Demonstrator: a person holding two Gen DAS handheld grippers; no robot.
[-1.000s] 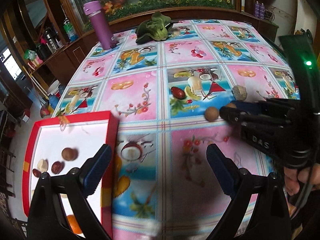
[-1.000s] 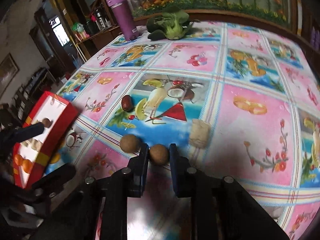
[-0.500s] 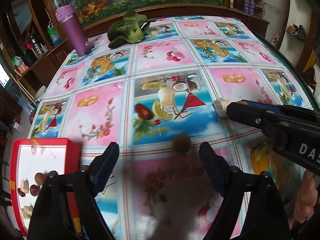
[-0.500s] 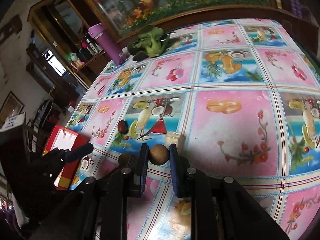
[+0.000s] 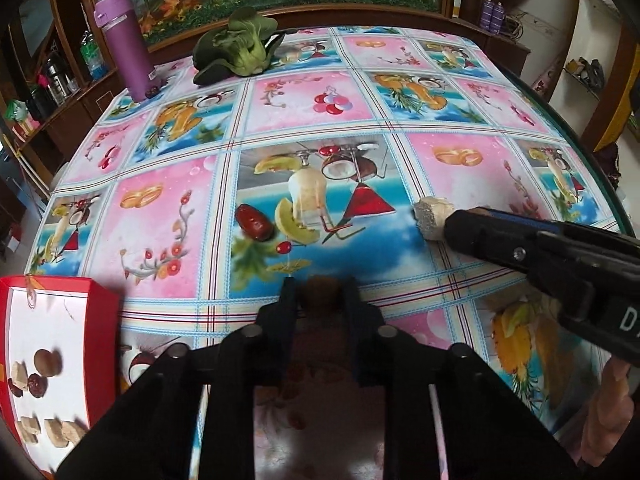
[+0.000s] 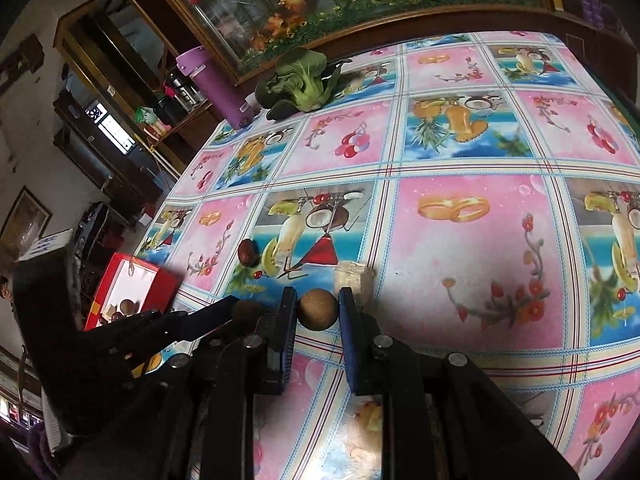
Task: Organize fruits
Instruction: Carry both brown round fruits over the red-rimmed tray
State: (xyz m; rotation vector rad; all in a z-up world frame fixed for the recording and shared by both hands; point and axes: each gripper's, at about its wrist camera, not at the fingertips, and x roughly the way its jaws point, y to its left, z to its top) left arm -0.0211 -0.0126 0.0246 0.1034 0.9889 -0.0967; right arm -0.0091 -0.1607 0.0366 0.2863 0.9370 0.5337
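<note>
1. On my far left I see the red cardboard box with a white inside (image 5: 105,320); brown and pale fruit bits lie in it.
2. My left tongs (image 5: 319,294) are closed on a small round brown fruit (image 5: 320,295).
3. A dark red date (image 5: 253,222) lies on the bright picture tablecloth (image 5: 460,168).
4. My right tongs (image 6: 318,308) pinch a second round brown ball fruit (image 6: 317,309), with a pale rough chunk (image 6: 354,280) just behind.
5. I read "D" on the right tool.
</note>
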